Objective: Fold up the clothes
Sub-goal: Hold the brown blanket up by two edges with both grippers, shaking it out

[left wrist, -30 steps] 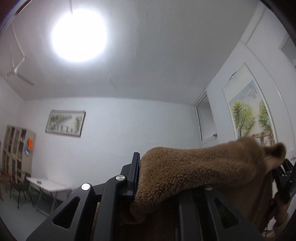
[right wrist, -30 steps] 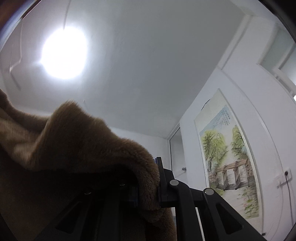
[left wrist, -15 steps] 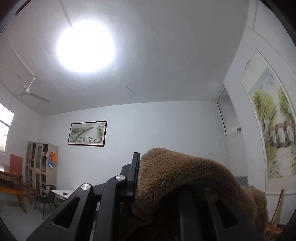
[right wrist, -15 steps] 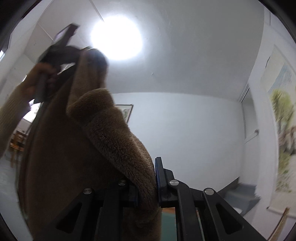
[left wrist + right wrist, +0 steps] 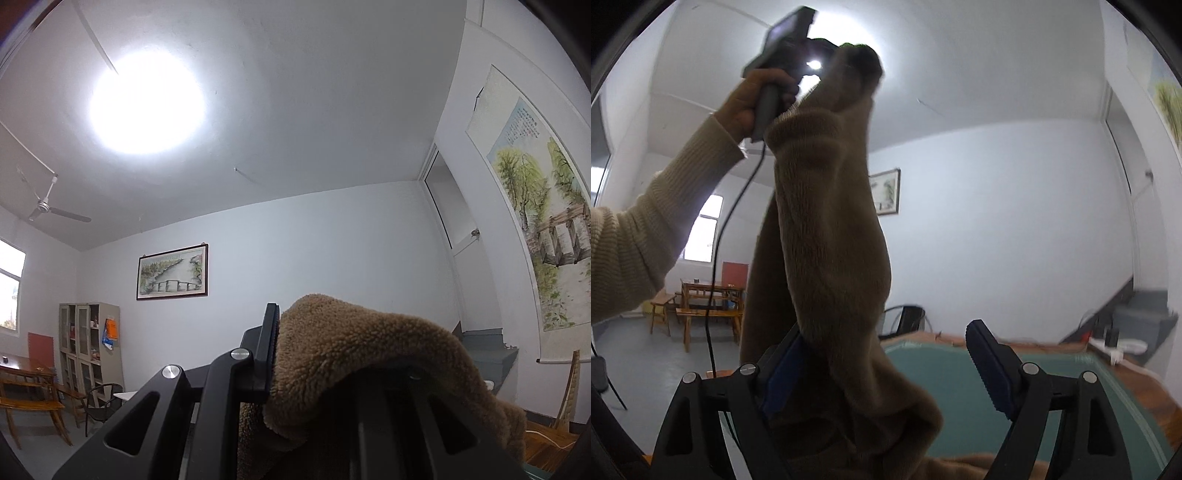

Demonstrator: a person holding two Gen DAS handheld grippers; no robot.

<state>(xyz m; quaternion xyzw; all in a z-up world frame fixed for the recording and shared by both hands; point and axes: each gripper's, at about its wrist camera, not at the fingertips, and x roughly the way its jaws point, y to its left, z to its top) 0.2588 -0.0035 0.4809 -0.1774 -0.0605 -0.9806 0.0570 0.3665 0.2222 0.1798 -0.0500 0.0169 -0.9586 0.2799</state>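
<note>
One brown fleece garment (image 5: 827, 229): soft, bulky, light by my guess. My right tool (image 5: 886, 369) opening, cloth draped between jaws, unpinched, above green counter (image 5: 1052, 373). My left tool (image 5: 827, 48) clamped on top edge, raised; regrip hem next.

One brown fleece garment (image 5: 831, 229), two grippers: the left gripper (image 5: 827, 55) and the right gripper (image 5: 886, 354). One green tabletop (image 5: 1052, 369), one ceiling fan (image 5: 44, 206), two landscape paintings (image 5: 173, 272), one glass-door cabinet (image 5: 90, 339), perhaps two wooden benches (image 5: 29, 402)
</note>
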